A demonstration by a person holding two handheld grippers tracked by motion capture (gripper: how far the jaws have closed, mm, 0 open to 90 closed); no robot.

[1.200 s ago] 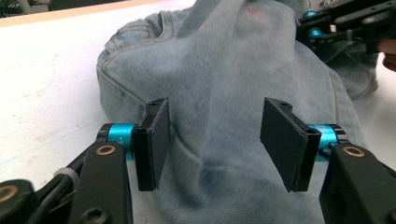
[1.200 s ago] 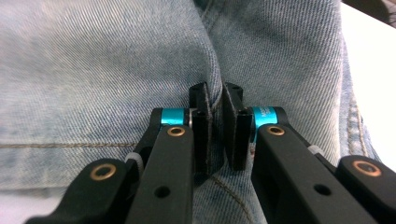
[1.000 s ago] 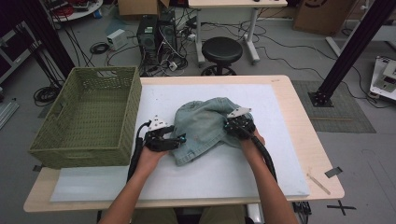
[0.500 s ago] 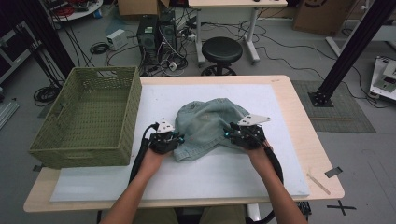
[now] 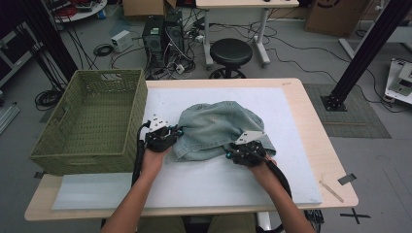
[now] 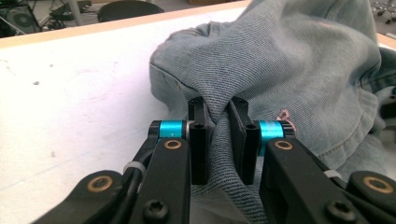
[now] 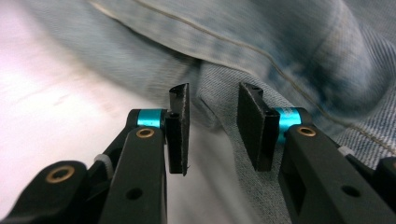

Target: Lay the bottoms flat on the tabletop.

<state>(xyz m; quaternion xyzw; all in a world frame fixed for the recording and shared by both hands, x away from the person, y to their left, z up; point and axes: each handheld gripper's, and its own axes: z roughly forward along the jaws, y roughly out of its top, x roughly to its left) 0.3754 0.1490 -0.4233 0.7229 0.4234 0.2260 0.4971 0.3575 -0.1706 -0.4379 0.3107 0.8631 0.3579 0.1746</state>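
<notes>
Right tool [image 5: 228, 154] pulled nearer; denim [image 5: 218, 127] bunched on white mat [image 5: 204, 184].

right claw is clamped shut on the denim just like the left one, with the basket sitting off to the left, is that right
Not quite. The right claw is open: the right gripper view shows its jaws apart with a fold of the denim between them, not yet pinched. The left claw is shut on the denim, as the left gripper view shows, and the basket does sit off to the left.
</notes>
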